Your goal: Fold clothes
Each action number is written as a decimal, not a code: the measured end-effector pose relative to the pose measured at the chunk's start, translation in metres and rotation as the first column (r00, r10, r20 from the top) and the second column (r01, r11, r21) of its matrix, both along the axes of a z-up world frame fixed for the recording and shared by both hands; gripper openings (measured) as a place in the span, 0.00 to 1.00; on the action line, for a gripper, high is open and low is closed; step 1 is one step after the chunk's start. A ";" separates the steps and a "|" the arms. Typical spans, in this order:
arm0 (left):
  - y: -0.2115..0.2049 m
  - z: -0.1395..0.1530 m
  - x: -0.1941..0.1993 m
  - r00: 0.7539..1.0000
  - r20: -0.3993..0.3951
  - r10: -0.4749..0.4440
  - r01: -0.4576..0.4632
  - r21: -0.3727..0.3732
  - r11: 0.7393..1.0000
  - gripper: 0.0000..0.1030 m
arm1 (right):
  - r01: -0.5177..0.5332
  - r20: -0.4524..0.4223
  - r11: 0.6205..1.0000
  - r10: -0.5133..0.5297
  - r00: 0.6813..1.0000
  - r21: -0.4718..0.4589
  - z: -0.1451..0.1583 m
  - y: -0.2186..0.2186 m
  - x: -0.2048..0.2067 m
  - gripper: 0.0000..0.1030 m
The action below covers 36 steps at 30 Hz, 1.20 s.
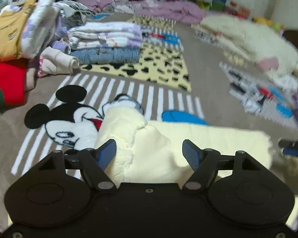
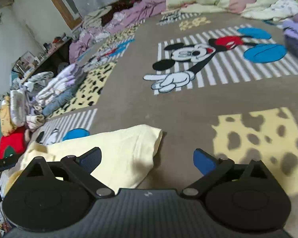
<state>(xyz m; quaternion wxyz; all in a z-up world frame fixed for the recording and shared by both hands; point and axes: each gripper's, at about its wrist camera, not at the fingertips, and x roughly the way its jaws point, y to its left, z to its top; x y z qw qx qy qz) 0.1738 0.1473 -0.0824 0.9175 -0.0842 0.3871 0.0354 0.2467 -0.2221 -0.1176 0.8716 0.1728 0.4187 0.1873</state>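
Observation:
A pale yellow garment lies flat on the cartoon-mouse blanket; it also shows in the right wrist view. My left gripper is open, its blue pads straddling the garment's near edge by a seam. My right gripper is open and empty, its left pad over the garment's right end, its right pad over bare blanket. The right gripper's tip shows at the garment's right end in the left wrist view.
A stack of folded clothes sits at the back left, with a yellow and white pile and a red garment beside it. Cream bedding and purple laundry lie at the back and right.

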 end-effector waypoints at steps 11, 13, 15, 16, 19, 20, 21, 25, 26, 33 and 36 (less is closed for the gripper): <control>-0.012 -0.045 0.031 0.990 -0.144 0.011 0.004 0.105 0.994 0.53 | -0.135 -0.019 0.991 0.136 0.991 0.022 -0.027 0.042 0.025 0.34; -0.011 -0.036 0.027 0.991 -0.132 0.003 0.012 0.116 0.993 0.28 | -0.136 0.008 0.991 0.136 0.991 0.011 -0.020 0.044 0.022 0.32; -0.006 -0.024 0.019 0.994 -0.110 -0.003 0.013 0.086 0.996 0.14 | -0.123 0.046 0.991 0.120 0.992 0.054 -0.008 0.035 0.014 0.29; -0.006 -0.015 0.013 0.996 -0.088 -0.008 0.014 0.069 0.998 0.13 | -0.116 0.067 0.990 0.111 0.992 0.079 -0.001 0.030 0.009 0.28; -0.004 0.011 -0.001 1.000 -0.021 -0.020 0.020 0.016 1.000 0.13 | -0.094 0.124 0.988 0.079 0.989 0.121 0.022 0.011 -0.006 0.21; -0.005 0.020 -0.005 1.000 0.000 -0.022 0.022 -0.002 1.000 0.13 | -0.087 0.145 0.988 0.068 0.987 0.124 0.031 0.005 -0.012 0.17; -0.006 0.029 -0.008 1.000 0.020 -0.023 0.024 -0.020 1.000 0.13 | -0.076 0.166 0.989 0.055 0.985 0.126 0.040 -0.001 -0.017 0.14; -0.013 0.058 -0.016 0.991 0.112 -0.071 0.084 -0.121 0.989 0.13 | -0.012 0.228 0.987 -0.024 0.973 0.158 0.074 -0.041 -0.031 0.10; -0.018 0.065 -0.017 0.987 0.132 -0.087 0.104 -0.123 0.987 0.13 | 0.007 0.235 0.988 -0.044 0.971 0.156 0.080 -0.051 -0.032 0.10; -0.019 0.099 -0.036 0.967 0.229 -0.115 0.147 -0.130 0.981 0.13 | 0.067 0.101 0.995 -0.074 0.992 0.071 0.057 -0.074 -0.019 0.98; 0.003 0.093 -0.049 0.972 0.218 -0.094 0.123 -0.125 0.985 0.13 | 0.008 0.021 0.999 -0.009 1.000 0.040 0.024 -0.047 -0.010 0.98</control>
